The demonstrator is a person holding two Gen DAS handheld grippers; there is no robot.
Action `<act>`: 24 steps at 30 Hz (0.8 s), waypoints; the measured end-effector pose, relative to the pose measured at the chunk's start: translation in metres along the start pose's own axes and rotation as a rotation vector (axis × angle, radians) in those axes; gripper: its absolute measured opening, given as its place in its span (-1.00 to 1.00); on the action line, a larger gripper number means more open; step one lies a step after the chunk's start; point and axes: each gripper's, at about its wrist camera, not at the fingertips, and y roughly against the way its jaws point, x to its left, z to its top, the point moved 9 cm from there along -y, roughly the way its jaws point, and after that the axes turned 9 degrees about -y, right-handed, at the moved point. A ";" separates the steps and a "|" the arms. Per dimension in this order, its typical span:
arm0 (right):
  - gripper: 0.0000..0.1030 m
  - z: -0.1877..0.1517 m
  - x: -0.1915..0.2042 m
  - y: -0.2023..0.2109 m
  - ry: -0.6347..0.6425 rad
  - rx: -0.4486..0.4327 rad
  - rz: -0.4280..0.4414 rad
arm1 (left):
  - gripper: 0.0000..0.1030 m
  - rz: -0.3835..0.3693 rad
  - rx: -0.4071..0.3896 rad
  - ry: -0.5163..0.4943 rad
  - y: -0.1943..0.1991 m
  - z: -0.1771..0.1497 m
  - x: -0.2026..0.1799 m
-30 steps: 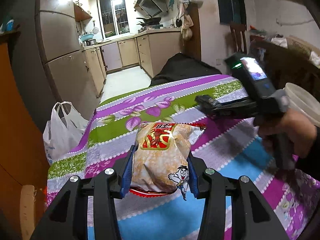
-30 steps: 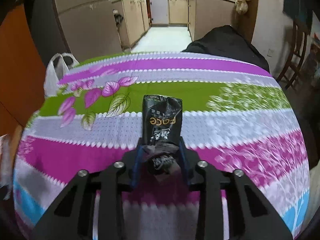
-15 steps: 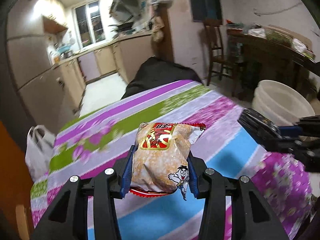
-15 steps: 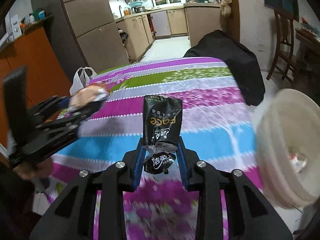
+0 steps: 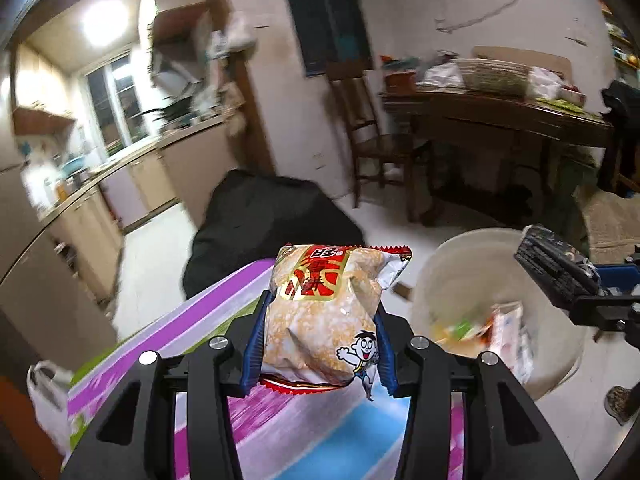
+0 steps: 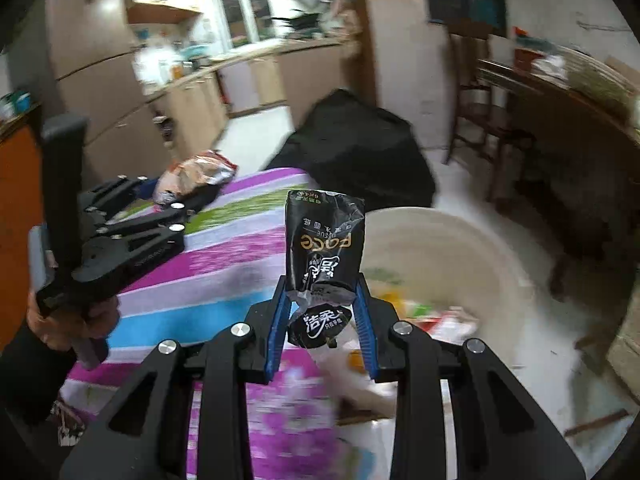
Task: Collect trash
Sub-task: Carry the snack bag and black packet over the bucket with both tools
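Evidently light and crinkly, snack packet [image 5: 320,312] sits clamped mid-body in left gripper [image 5: 320,354]; right gripper [image 6: 322,312] pinches black tissue wrapper [image 6: 324,248] low, above bin [image 6: 460,248].

You are viewing two fisheye frames that are bending straight lines and darkening toward the corners. A ceiling lamp [image 5: 105,24] is blowing out to white glare in the kitchen, while the dining side is sitting dim. Motion blur is smearing the striped surface [image 6: 224,276] and white bin [image 5: 472,264]; only the fingers [image 5: 252,344] are staying sharp.
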 end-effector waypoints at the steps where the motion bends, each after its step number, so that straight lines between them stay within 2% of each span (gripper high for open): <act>1: -0.43 0.006 -0.015 -0.001 -0.018 0.009 -0.027 | -0.09 -0.025 0.000 -0.010 -0.009 0.015 -0.013; 5: -0.43 0.020 -0.064 -0.011 -0.071 0.050 -0.113 | -0.09 -0.117 0.011 -0.050 -0.043 0.059 -0.054; 7: -0.43 0.021 -0.080 -0.016 -0.092 0.071 -0.138 | -0.09 -0.208 0.051 -0.062 -0.067 0.073 -0.081; 12: -0.43 0.016 -0.111 -0.036 -0.122 0.155 -0.182 | -0.09 -0.405 0.178 -0.116 -0.117 0.073 -0.135; 16: -0.43 0.004 -0.116 -0.049 -0.102 0.228 -0.212 | -0.09 -0.415 0.244 -0.175 -0.145 0.063 -0.159; 18: -0.43 0.000 -0.120 -0.056 -0.095 0.263 -0.222 | -0.09 -0.426 0.262 -0.178 -0.148 0.054 -0.159; 24: -0.42 -0.010 -0.119 -0.065 -0.079 0.301 -0.229 | -0.09 -0.432 0.287 -0.199 -0.157 0.034 -0.165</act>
